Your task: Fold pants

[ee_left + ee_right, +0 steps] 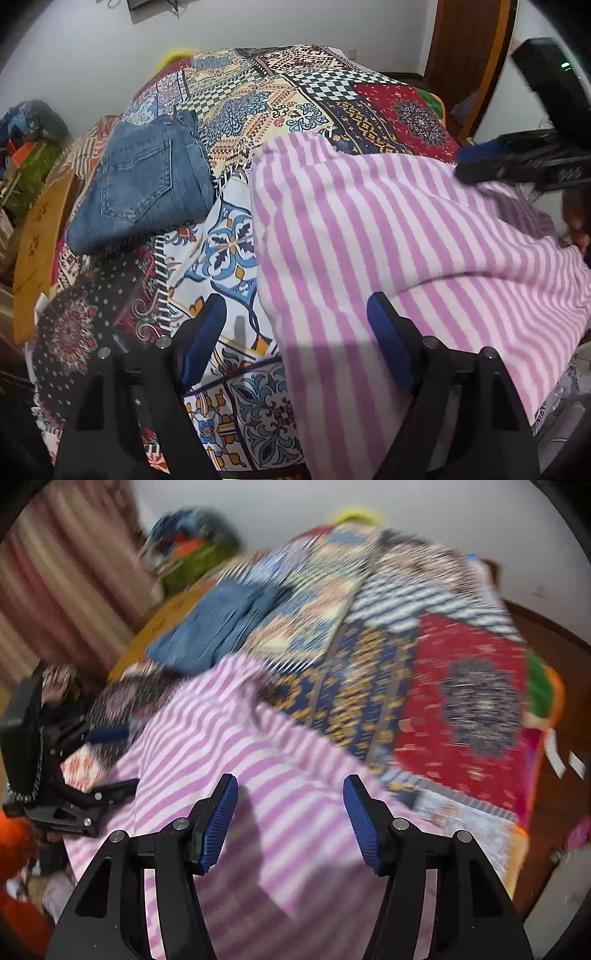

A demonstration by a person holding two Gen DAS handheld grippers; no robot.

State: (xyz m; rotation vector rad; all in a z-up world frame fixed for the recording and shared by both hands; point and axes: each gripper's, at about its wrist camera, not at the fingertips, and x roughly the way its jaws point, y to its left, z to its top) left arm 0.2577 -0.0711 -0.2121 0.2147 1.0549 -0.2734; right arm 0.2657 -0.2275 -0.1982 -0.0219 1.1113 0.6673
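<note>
While spread rumpled over patchwork bedspread (236, 107), pink-striped pants (369, 229) cut off below; both tongs wide, empty; right view blurred.

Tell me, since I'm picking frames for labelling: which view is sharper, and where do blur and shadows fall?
Left wrist view: mostly sharp, folded jeans and patterned bedspread crisp; only the right gripper is smeared; a shadow crosses the striped pants near the bottom. Right wrist view: heavy motion blur everywhere except its own gripper; both views are fisheye-curved.

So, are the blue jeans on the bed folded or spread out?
Folded. The blue jeans lie as a compact stack on the bed cover, back pocket up.
</note>
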